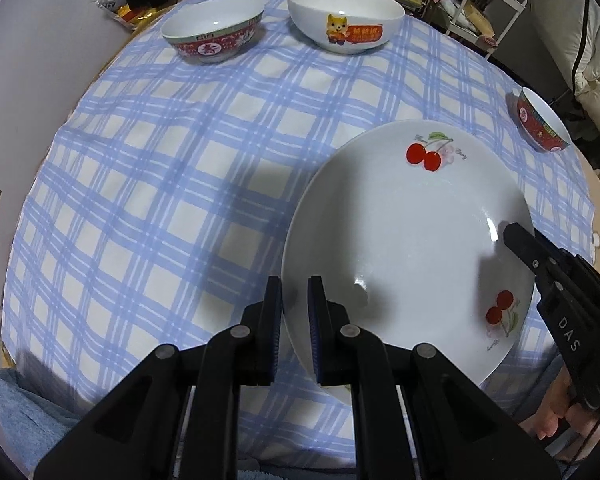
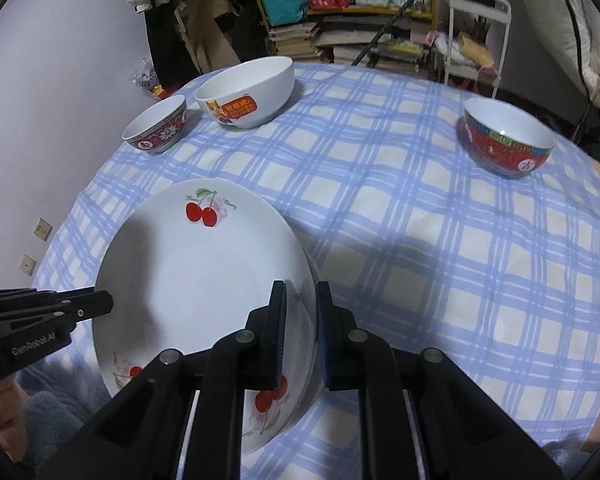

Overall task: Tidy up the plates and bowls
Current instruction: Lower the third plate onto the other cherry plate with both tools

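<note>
Between the two sets of black fingers, nearest of all, hung the cherry plate (image 1: 404,240), a wide white dish printed with red cherries. The left hand-held gripper (image 1: 294,320) was drawn narrow on the plate's left rim, and the right hand-held gripper (image 2: 300,320) pinched the opposite rim just as tightly, so the plate spanned straight across from one to the other, with neither hand nearer. It looked to be carried low over the near part of the desk (image 1: 160,184), tilted a little, above the blue checked cloth; whether its underside touched the cloth could not be told. Any setting-down would probably need both hands lowering together. Farther off to the right stood a red-patterned bowl (image 2: 508,140). At the far left edge a second red-patterned bowl (image 1: 214,34) sat just beside a larger white cartoon bowl (image 1: 346,18), both well apart from the plate.
</note>
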`<state>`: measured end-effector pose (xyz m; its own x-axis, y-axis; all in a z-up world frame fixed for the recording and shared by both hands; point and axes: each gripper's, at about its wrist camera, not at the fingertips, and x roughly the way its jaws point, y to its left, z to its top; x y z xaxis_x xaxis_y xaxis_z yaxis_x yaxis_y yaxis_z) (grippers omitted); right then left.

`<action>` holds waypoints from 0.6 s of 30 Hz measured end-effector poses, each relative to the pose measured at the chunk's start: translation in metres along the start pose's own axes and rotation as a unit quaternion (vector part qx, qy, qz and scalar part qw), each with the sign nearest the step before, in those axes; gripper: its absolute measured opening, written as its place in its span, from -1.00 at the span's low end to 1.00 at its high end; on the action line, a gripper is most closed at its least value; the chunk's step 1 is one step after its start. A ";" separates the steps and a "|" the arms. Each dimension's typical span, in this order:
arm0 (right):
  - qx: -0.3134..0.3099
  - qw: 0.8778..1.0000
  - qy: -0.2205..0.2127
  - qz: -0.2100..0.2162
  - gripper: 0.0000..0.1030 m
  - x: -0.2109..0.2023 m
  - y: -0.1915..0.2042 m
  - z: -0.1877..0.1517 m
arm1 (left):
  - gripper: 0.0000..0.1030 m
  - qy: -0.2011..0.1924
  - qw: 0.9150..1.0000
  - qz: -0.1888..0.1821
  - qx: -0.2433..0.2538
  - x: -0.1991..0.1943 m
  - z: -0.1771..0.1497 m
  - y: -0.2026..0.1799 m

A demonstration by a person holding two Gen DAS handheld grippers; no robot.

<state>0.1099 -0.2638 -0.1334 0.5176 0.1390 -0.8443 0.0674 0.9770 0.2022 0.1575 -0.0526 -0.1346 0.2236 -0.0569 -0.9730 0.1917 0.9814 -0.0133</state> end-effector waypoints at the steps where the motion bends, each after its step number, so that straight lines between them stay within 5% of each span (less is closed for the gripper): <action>1: -0.004 1.000 -0.001 0.000 -0.70 0.001 0.001 -0.001 | -0.78 0.001 1.000 0.005 0.002 0.002 -0.001 -0.001; 18: -0.043 0.999 0.010 -0.019 -0.70 0.014 0.011 -0.008 | -0.78 0.015 1.000 0.005 -0.017 0.013 -0.002 0.006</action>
<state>0.1109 -0.2503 -0.1470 0.4990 0.1038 -0.8604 0.0125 0.9918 0.1269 0.1593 -0.0469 -0.1478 0.1972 -0.0425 -0.9794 0.1579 0.9874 -0.0110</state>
